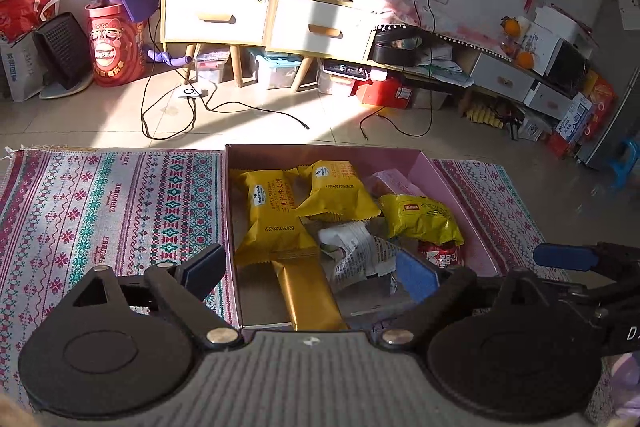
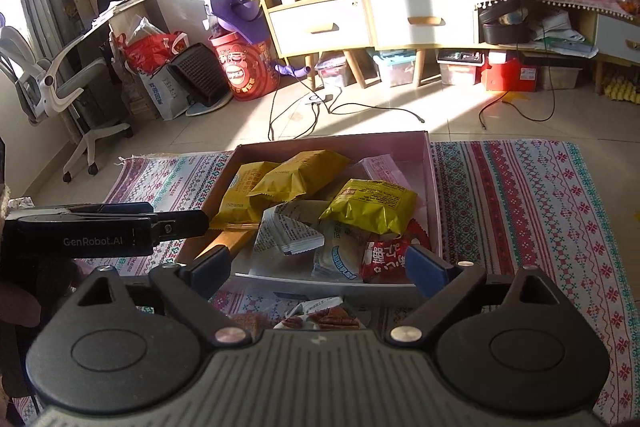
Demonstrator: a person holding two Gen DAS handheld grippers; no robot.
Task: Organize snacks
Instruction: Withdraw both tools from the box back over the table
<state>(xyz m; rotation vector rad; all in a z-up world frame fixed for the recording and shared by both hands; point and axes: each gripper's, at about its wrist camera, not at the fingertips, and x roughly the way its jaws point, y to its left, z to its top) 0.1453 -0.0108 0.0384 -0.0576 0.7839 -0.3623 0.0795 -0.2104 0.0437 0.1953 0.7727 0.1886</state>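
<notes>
Cloth (image 1: 100,195) with a woven pattern covers the low surface and gives the pink box (image 1: 448,183) a flat bed, so the box sits square and open-topped where both grippers can reach down into it. The box is the collecting place for the task, and most of the snacks are already inside: two yellow packets (image 1: 276,211) lean against each other at its far left, a yellow-green packet (image 2: 372,205) rests on top of the pile at the right, a white printed wrapper (image 2: 290,227) lies crumpled in the middle, a long gold bar (image 1: 304,291) runs along the left wall toward the near edge, and a red packet (image 2: 384,259) fills the near right corner. A pale pink packet at the back is half hidden, so its kind cannot be told.

One small snack packet (image 2: 320,317), apparently showing nuts, lies on the cloth just outside the near wall, likely the next to go in.

The left gripper (image 1: 308,271) hangs over the box's near left part with jaws spread wide and nothing between them. The right gripper (image 2: 316,271) hovers above the near wall, equally wide and empty.
</notes>
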